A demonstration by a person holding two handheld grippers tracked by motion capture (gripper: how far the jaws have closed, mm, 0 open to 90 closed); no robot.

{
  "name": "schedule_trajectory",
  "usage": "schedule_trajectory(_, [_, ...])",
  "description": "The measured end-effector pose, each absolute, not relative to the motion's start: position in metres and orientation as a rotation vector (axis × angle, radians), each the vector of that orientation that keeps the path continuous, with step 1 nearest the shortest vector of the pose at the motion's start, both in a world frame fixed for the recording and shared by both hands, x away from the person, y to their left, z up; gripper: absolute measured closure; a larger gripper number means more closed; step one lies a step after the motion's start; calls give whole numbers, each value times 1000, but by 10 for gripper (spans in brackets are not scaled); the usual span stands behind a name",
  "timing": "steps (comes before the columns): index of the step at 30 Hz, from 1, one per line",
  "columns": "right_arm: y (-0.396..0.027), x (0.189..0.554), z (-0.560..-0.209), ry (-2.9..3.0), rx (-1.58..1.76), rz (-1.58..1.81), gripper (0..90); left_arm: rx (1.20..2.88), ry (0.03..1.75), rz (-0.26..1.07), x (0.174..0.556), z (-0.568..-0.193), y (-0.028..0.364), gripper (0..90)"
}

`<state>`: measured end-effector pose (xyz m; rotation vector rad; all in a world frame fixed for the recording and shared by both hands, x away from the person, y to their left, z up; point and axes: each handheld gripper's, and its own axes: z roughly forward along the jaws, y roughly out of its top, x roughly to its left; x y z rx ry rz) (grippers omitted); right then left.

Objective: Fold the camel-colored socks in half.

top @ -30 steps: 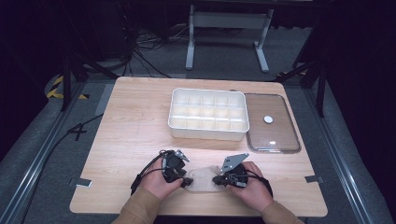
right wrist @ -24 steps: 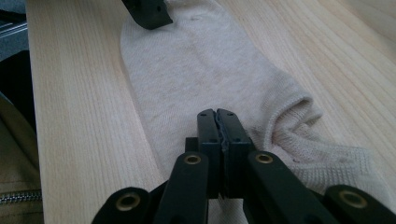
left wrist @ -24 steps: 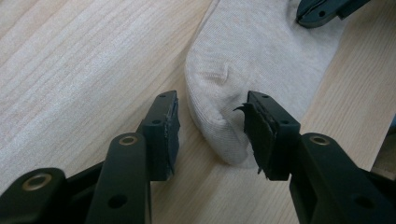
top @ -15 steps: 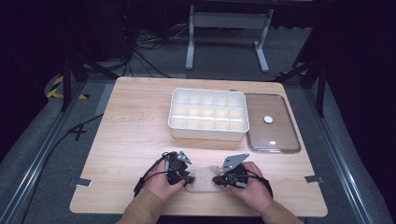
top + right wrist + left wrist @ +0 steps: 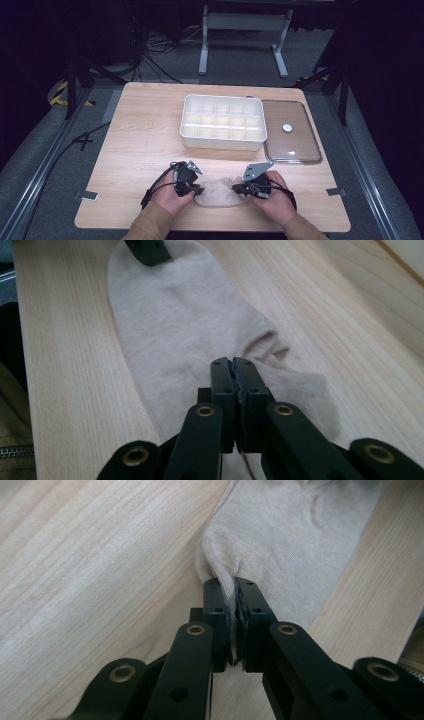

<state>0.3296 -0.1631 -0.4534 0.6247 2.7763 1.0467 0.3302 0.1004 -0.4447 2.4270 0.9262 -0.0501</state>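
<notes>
**Sock pinched at both ends near the front edge of the worktop**

Sock [image 5: 218,192], a pale beige ankle one, lies flat on the light wooden worktop [image 5: 145,130] close to the person's side, stretched between the two hands; the left gripper [image 5: 196,189] meets it at one end and the right gripper [image 5: 239,189] at the other.

In the left gripper view the black jaws have just been closing and now stand pressed together on a bunched fold at the sock's [image 5: 300,535] edge, the fabric puckering upward where it is caught (a thin sliver of cloth shows between the pads); the rest of the sock spreads away across the wood grain.

In the right gripper view the jaws are likewise pressed together, pinching the fabric beside the sock's [image 5: 175,325] opening, where the cloth wrinkles slightly; at the far end of the sock the tip of the other gripper sits on the toe.

Farther back, in the high view, a white compartment tray [image 5: 222,121] stands near the middle of the worktop, its cells in three rows; just beside it, on its right, a clear lid [image 5: 290,132] with a small white knob lies flat; both are well apart from the sock. The person's tan sleeves [image 5: 150,227] come in from the bottom edge.
</notes>
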Motion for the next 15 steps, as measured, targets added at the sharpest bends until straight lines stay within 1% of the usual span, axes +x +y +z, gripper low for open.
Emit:
schedule_trajectory(4, [-164,329,-452,2764,631,1060,890,2447,921,-70,330,-437,104,849])
schedule_trajectory(15, [-145,323,-459,2765,544,1132,877,2436,881,-117,324,-421,102,850])
